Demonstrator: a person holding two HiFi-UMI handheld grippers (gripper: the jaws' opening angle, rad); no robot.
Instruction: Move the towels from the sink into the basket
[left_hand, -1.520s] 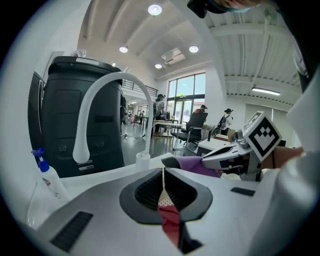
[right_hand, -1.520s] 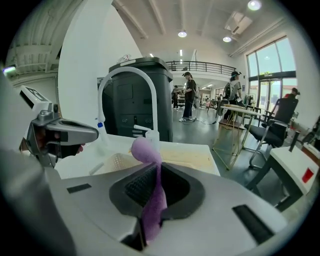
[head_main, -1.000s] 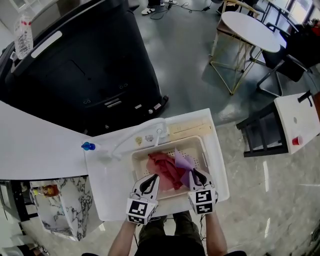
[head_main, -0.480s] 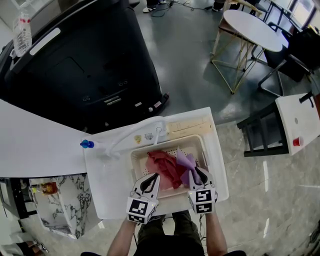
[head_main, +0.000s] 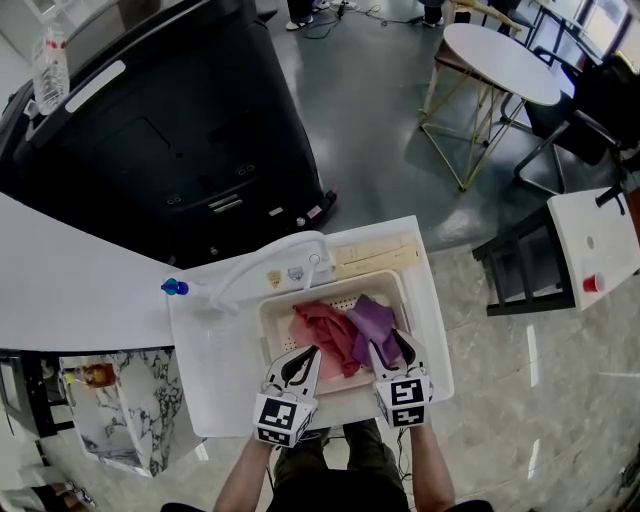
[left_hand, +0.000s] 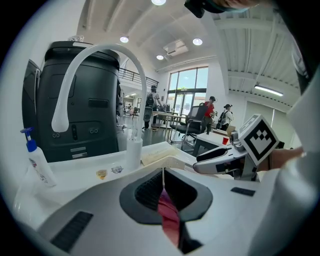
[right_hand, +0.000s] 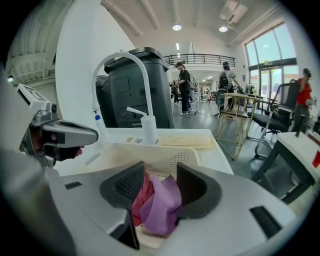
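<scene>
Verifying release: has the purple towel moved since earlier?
Yes: purple towel sank flatter toward basket right wall; right gripper jaws just opened, towel between them.

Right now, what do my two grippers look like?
Both the left gripper and the right gripper have white, wedge-shaped bodies with black ribbed fingers. Each carries a white cube printed with black square markers.

lower centre of frame: the left grey two-jaw gripper (head_main: 308, 352) pinches a red towel (left_hand: 169, 212); the right grey two-jaw gripper (head_main: 389, 347), jaws just opened wide, straddles a purple towel (right_hand: 160, 200); both point forward and down.
</scene>
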